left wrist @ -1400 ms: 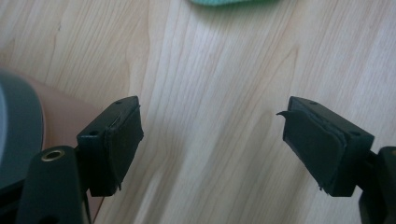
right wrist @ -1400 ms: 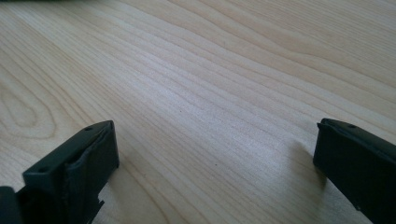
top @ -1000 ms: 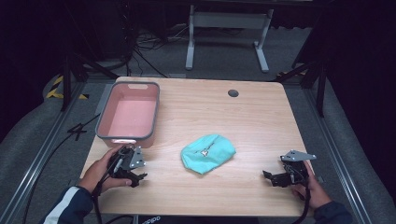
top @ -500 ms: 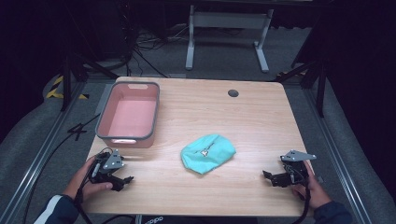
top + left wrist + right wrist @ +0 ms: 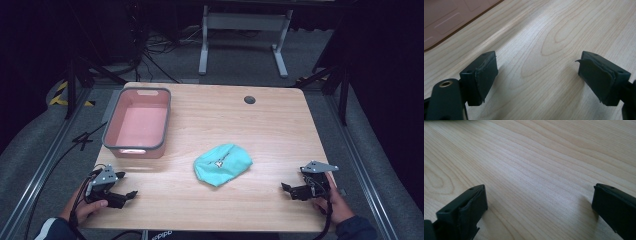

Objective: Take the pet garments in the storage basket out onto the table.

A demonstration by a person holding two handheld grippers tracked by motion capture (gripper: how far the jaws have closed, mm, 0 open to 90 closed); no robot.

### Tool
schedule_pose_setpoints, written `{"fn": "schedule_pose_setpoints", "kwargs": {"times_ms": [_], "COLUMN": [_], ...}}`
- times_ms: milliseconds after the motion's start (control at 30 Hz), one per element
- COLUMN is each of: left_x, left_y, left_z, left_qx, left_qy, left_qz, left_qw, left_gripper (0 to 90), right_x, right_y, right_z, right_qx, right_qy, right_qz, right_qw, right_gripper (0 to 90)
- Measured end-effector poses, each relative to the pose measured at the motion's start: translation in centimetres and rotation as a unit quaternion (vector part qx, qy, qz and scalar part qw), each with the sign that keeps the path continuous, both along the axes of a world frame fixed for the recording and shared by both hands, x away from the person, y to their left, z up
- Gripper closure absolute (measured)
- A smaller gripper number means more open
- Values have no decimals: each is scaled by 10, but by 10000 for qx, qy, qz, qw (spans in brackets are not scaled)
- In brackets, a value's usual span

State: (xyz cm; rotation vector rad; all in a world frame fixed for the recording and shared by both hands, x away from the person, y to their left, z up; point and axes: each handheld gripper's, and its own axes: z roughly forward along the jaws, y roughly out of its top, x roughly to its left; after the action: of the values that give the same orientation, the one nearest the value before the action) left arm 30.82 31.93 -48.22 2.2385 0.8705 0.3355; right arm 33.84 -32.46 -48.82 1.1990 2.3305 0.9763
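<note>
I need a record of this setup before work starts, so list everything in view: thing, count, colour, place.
table: one, light wood grain, centre of the high view
bin: one, pink with a grey rim, nothing in it, far left part of the table
cloth: one, teal, bunched up with a small white mark on top, middle of the table near the front
cable hole: one, dark, round, far side of the table
metal stand: one, grey, on the floor behind the table
floor cables: several, black, behind the table at left
left gripper: one, black, front left corner, jaws open with bare table between them
right gripper: one, black, front right edge, jaws open with bare table between them
</note>
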Motion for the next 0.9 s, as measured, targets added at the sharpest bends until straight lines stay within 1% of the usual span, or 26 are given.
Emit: {"fn": "schedule_pose_setpoints", "kwargs": {"times_ms": [900], "left_x": [0], "left_y": [1], "left_z": [0], "left_qx": [10], "left_qy": [17], "left_qz": [-8], "left_qw": [10000], "left_gripper": [141], "right_x": [-1], "right_y": [0], "right_z": [0], "right_qx": [6], "right_qy": [4], "right_qz": [-43], "right_qw": [10000], "right_gripper": [5]}}
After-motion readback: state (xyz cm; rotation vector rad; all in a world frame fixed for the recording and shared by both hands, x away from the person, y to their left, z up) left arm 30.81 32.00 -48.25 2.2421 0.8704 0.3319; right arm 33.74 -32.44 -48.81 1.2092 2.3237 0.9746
